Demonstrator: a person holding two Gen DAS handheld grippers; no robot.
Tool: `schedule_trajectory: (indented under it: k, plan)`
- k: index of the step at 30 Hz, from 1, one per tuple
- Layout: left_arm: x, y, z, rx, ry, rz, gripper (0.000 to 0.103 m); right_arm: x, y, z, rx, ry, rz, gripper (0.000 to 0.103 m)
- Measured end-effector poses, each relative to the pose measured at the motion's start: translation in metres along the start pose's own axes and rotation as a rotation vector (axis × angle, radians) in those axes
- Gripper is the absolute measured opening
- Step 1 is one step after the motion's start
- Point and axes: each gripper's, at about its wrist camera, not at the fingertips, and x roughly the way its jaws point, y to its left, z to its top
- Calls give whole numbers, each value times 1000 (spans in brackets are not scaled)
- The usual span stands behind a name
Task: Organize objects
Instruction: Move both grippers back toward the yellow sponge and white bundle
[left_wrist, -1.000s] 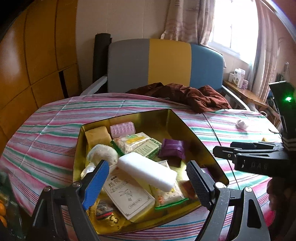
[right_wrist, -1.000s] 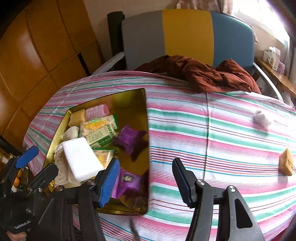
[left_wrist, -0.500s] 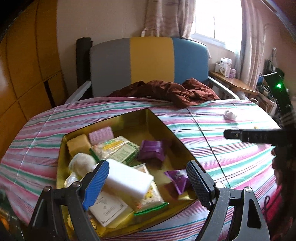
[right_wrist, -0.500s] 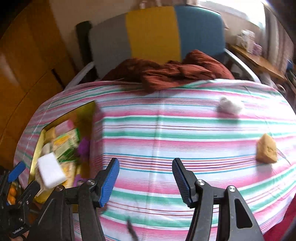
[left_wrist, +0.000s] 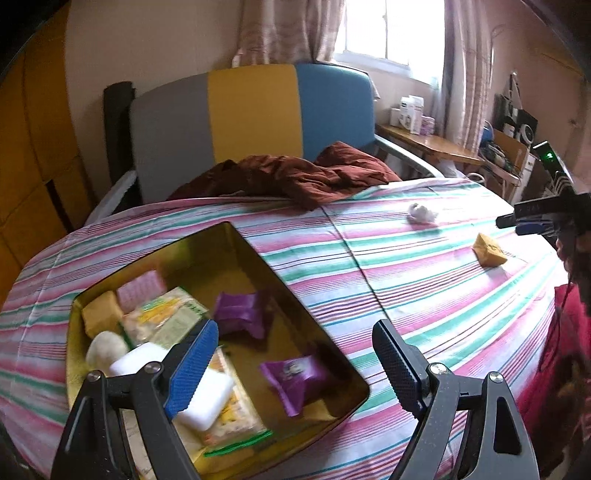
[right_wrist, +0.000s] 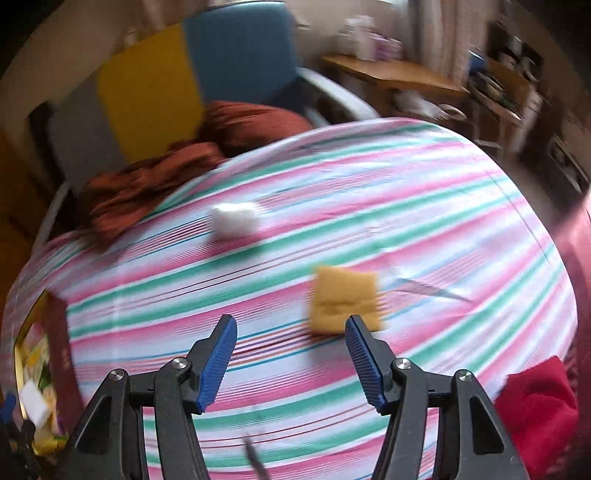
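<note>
Blue fingers (right_wrist: 218, 363) opening, nothing between

Striped tablecloth (left_wrist: 406, 280) carries gold tin (left_wrist: 258, 254), white wad (left_wrist: 423, 213), yellow sponge (left_wrist: 489, 250), brown cloth (left_wrist: 295, 177).

Tricolour chair (left_wrist: 255, 114), brown blanket (left_wrist: 295, 177)

Left wrist view: looking forward and down between the left tongs (left_wrist: 291, 363), close above the gold tin (left_wrist: 347, 373) at the near left of the bench (left_wrist: 424, 280), facing the tricolour chair (left_wrist: 255, 110) and window. Right wrist view: tilted more steeply down between the right tongs (right_wrist: 291, 360), motion-blurred, nearer the bench's right side. Both views share the striped cloth, the yellow sponge (right_wrist: 345, 301) (left_wrist: 489, 251), the white wad (right_wrist: 236, 219) (left_wrist: 423, 213), the brown garment (left_wrist: 295, 175) and chair.
</note>
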Motion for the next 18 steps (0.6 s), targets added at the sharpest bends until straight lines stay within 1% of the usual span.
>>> schedule_trajectory:
  k: [2,4,7,13,14,15,16,17,18]
  plan:
    - [5,-6,2,8,7,-12,86,9,-22,6,52,18,-19,63]
    - [12,-14,6,20,19,-25,86,20,-33,7,71,41,-30,63]
    - [20,-27,11,43,33,-46,86,40,-37,7,78,75,-25,63]
    - [36,-54,24,83,56,-85,86,76,-29,13,63,116,-22,63]
    - [39,-59,27,86,59,-93,86,79,-29,15,62,116,-10,64]
    - [41,-63,30,91,61,-101,86,82,-29,17,63,115,2,76]
    - [44,-67,33,97,62,-105,86,84,-29,18,61,114,4,80]
    - [47,-71,36,102,65,-109,86,86,-28,18,59,117,11,80]
    - [50,-75,39,107,69,-113,86,89,-28,17,60,124,34,80]
